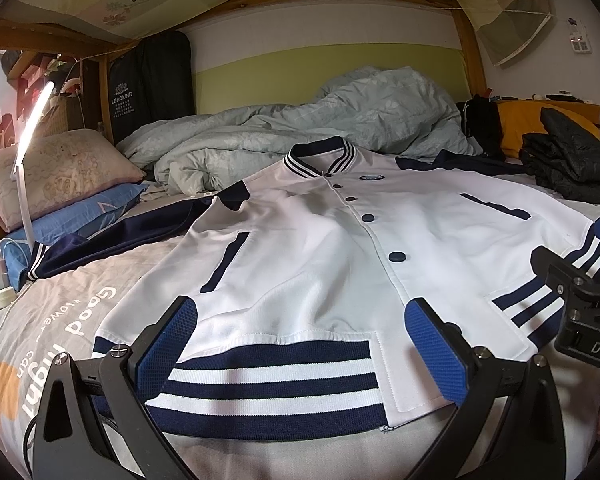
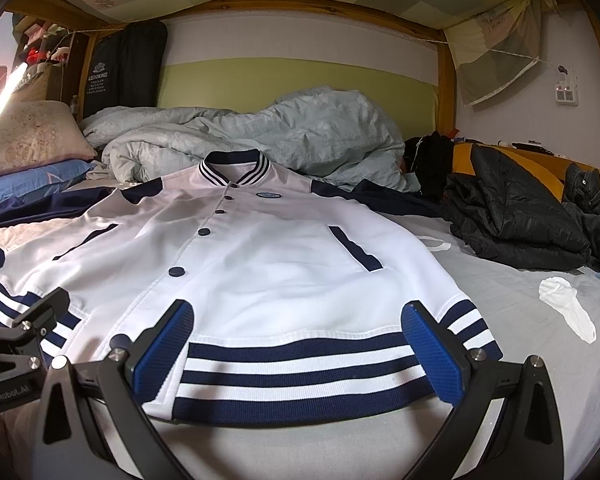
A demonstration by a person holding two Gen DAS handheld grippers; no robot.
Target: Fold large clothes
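Observation:
A white baseball jacket (image 1: 320,248) (image 2: 260,264) with navy sleeves, navy buttons and a navy-and-white striped hem lies flat, front up, on the bed, collar toward the wall. Its left sleeve (image 1: 112,240) stretches out to the left. My left gripper (image 1: 300,356) is open, its blue-padded fingers straddling the left half of the striped hem (image 1: 272,388). My right gripper (image 2: 300,352) is open too, straddling the right half of the hem (image 2: 300,380). Nothing is gripped. Each gripper shows at the edge of the other's view.
A rumpled pale green quilt (image 1: 300,132) lies behind the collar. Pillows (image 1: 60,176) and a lit white lamp (image 1: 32,128) stand at the left. A black puffer coat (image 2: 512,212) is heaped at the right, with a white cloth (image 2: 568,312) on the grey sheet.

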